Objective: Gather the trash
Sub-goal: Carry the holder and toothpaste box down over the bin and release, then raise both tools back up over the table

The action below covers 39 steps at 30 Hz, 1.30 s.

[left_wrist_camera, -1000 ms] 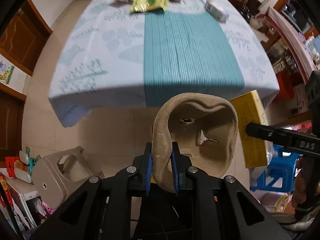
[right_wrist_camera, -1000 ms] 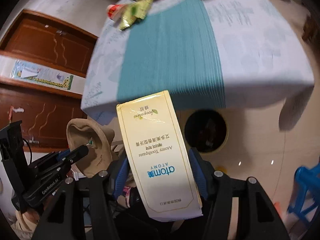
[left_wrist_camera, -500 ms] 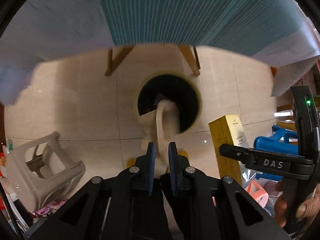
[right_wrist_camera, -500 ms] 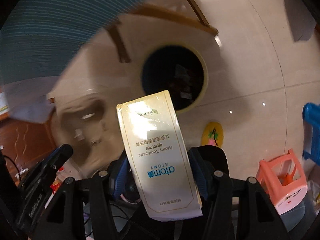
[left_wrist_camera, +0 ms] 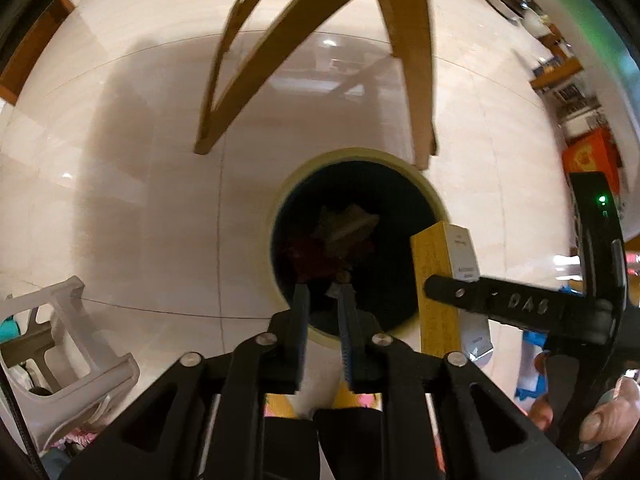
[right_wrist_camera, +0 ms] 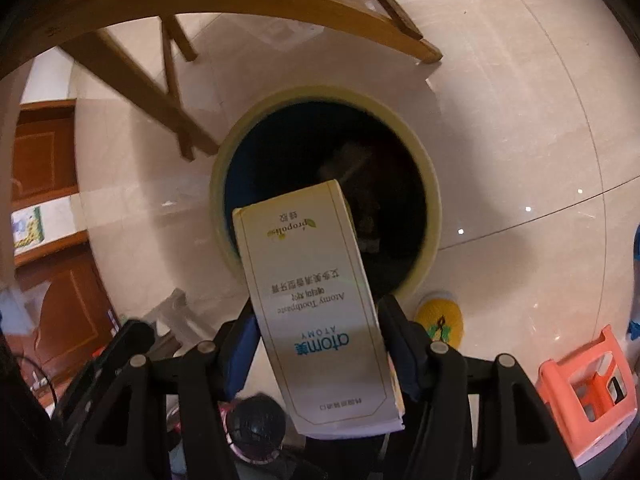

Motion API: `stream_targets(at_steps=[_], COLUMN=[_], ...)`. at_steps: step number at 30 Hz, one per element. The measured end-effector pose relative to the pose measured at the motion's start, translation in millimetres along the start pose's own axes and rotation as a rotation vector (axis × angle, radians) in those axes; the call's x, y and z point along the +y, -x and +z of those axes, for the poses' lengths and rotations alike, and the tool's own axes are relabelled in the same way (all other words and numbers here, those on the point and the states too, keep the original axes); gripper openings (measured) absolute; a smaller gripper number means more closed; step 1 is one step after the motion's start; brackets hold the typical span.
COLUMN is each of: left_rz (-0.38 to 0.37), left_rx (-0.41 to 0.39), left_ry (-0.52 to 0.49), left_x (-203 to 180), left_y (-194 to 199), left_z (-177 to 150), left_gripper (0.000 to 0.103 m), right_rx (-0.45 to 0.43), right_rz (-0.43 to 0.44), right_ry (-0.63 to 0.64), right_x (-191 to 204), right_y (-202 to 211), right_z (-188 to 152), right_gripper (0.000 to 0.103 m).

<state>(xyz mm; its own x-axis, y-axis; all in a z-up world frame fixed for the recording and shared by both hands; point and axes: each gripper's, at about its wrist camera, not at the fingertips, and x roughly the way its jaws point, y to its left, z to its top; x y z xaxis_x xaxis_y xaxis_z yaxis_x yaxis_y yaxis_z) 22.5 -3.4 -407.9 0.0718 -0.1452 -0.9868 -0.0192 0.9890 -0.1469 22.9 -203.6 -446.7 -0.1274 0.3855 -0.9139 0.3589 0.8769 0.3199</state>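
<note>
A round trash bin (left_wrist_camera: 352,156) with a cream rim and dark inside stands on the floor right below both grippers. My left gripper (left_wrist_camera: 323,296) points straight down over the bin's near edge. Its jaws are opening and nothing is between them. The brown pulp tray (left_wrist_camera: 344,228) lies inside the bin on dark red trash. My right gripper (right_wrist_camera: 320,316) holds a yellow and white toothpaste box (right_wrist_camera: 312,292) over the bin (right_wrist_camera: 320,94). Its jaws are easing open, with the pads still on the box. In the left wrist view the box (left_wrist_camera: 436,280) hangs at the bin's right rim.
Wooden table legs (left_wrist_camera: 404,60) stand just behind the bin. A grey plastic stool (left_wrist_camera: 68,340) lies to the left, an orange stool (right_wrist_camera: 592,380) to the right. A yellow sticker (right_wrist_camera: 440,320) marks the tiled floor. A person's hand (left_wrist_camera: 608,428) grips the right handle.
Both grippers sank from table height to just above the bin. The pulp tray left the left gripper and dropped into the bin. The toothpaste box stayed in the right gripper.
</note>
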Motion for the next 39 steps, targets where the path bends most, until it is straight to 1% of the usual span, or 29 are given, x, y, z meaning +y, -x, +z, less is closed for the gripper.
stream_targets(at_steps=[1, 2, 4, 6, 9, 11, 13, 18, 22, 26, 31, 35, 39], left_rz=[0.004, 0.010, 0.035, 0.053, 0.061, 0.062, 0.060, 0.047, 0.042, 0.039, 0.032, 0.030, 0.027], left_rx=[-0.005, -0.010, -0.027, -0.040, -0.026, -0.035, -0.058, -0.110, -0.140, -0.166, -0.193, -0.224, -0.259], left_ry=[0.005, 0.008, 0.013, 0.017, 0.022, 0.030, 0.034, 0.035, 0.033, 0.037, 0.045, 0.041, 0.037], left_x=[2.4, 4.8, 8.9, 12.8, 17.9, 19.5, 20.1, 14.7, 7.9, 2.4, -2.1, -7.9, -12.0], left_y=[-1.2, -2.1, -2.6, -1.0, -1.7, -0.2, 4.7, 27.0, 50.5, 79.1, 129.2, 179.1, 237.8], left_z=[-0.5, -0.8, -1.8, -3.0, -4.7, -4.9, -4.8, -5.1, -4.1, -2.4, -2.6, -7.2, -13.4], left_gripper=[0.032, 0.047, 0.066, 0.067, 0.068, 0.076, 0.079, 0.081, 0.081, 0.082, 0.082, 0.082, 0.082], right_rx=[0.001, -0.002, -0.034, -0.053, -0.083, -0.093, -0.110, -0.162, -0.199, -0.221, -0.236, -0.238, -0.242], right_rz=[0.005, 0.014, 0.021, 0.017, 0.022, 0.026, 0.020, 0.008, 0.010, 0.005, 0.014, 0.031, 0.056], right_ry=[-0.008, -0.019, -0.033, -0.032, -0.023, -0.012, 0.014, 0.083, 0.101, 0.106, 0.109, 0.121, 0.165], right_x=[-4.0, -5.1, -5.9, -5.2, -1.5, 1.0, 5.0, 15.3, 19.0, 23.9, 33.4, 43.2, 56.6], right_y=[-3.9, -6.7, -8.8, -10.1, -9.9, -9.5, -7.7, 9.1, 28.2, 51.1, 87.3, 124.4, 173.1], right_z=[1.0, 3.3, 4.9, 4.0, -0.9, -4.4, -8.9, -21.3, -28.4, -36.8, -51.0, -67.7, -89.6], right_gripper=[0.061, 0.063, 0.075, 0.077, 0.077, 0.077, 0.077, 0.077, 0.077, 0.077, 0.077, 0.077, 0.077])
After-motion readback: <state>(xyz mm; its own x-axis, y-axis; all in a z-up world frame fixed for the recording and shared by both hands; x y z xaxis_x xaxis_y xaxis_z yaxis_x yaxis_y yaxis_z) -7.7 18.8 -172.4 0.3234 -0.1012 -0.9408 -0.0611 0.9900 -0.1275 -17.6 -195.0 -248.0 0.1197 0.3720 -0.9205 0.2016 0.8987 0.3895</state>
